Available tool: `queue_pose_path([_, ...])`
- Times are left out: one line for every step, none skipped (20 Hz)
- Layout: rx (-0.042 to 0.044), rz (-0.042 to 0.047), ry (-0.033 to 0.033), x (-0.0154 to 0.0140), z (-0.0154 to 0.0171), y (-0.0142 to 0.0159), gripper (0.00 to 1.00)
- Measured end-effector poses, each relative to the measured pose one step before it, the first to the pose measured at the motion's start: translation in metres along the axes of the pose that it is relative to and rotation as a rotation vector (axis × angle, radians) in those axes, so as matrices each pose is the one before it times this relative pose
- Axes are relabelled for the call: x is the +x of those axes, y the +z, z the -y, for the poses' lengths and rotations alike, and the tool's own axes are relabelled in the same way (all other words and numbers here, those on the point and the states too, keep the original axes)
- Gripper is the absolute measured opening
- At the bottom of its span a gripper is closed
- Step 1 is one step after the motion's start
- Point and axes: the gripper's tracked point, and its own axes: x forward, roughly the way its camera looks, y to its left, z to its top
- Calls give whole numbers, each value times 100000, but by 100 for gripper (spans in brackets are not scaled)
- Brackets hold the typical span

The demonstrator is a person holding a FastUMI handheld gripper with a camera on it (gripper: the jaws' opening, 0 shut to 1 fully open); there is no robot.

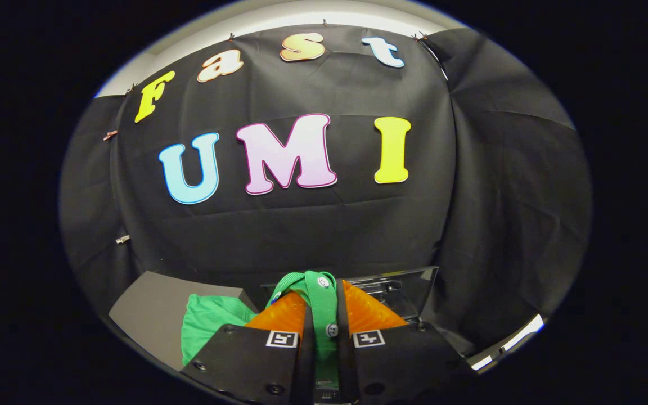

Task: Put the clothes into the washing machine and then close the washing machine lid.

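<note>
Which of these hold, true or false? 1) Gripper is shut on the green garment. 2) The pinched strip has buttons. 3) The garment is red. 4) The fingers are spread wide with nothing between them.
1) True: the gripper has both fingers pressed on the green garment.
2) True: two buttons show on the strip between the fingers.
3) False: it is green.
4) False: the fingers are closed on the buttoned strip; the rest of the garment hangs beside them, over a grey surface.

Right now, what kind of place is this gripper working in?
Probably a staged recording booth rather than a real laundry room: black cloth hangs as the wall, and a raised dark lid, likely the washing machine's, stands just beyond the gripper, whose jaws are shut on a green buttoned garment.
</note>
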Motion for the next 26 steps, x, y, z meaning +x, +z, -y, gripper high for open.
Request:
queue_pose_path([74,-1327,-359,517,321,-711,21])
queue_pose_path([-571,-1479,-1041,556,397,-1091,21])
queue_pose_path([-1190,-1149,-1420,597,474,-1038,21])
queue_pose_path([-1108,-1210,-619,565,261,-930,21])
queue_pose_path([-593,-1704,-776,658,152,-1026,21])
queue_pose_path([-714,-1660,-396,763,62,-1170,21])
queue_pose_path([-316,-2442,-572,712,146,-1352,21])
queue_pose_path([-606,-2140,-382,727,177,-1402,21])
queue_pose_path([-409,-2145,-638,758,228,-1277,21])
queue_pose_path([-259,-1843,-194,621,240,-1133,21])
queue_pose_path([-285,-1533,-931,536,295,-913,21])
queue_pose_path([-1,-1356,-388,593,293,-888,21])
queue_pose_path([-104,-1028,-287,484,110,-680,21])
queue_pose_path([25,-1651,-464,659,173,-834,21])
queue_pose_path([274,-1426,323,406,-93,-934,21])
queue_pose_path([448,-1374,199,680,-37,-784,21])
queue_pose_path([210,-1950,-48,756,92,-1054,21])
queue_pose_path([-182,-1856,-142,697,40,-1146,21])
queue_pose_path([-510,-2222,-384,710,55,-1118,21])
queue_pose_path([26,-2136,-53,789,-44,-1258,21])
queue_pose_path([254,-2047,-382,829,78,-1017,21])
queue_pose_path([-142,-2057,-280,985,151,-992,21])
queue_pose_path([-175,-2445,-223,1081,62,-1028,21])
queue_pose_path([-440,-2393,-173,898,-76,-1021,21])
queue_pose_path([-789,-2739,-411,927,49,-1029,21])
queue_pose_path([-442,-2586,290,825,-12,-975,21])
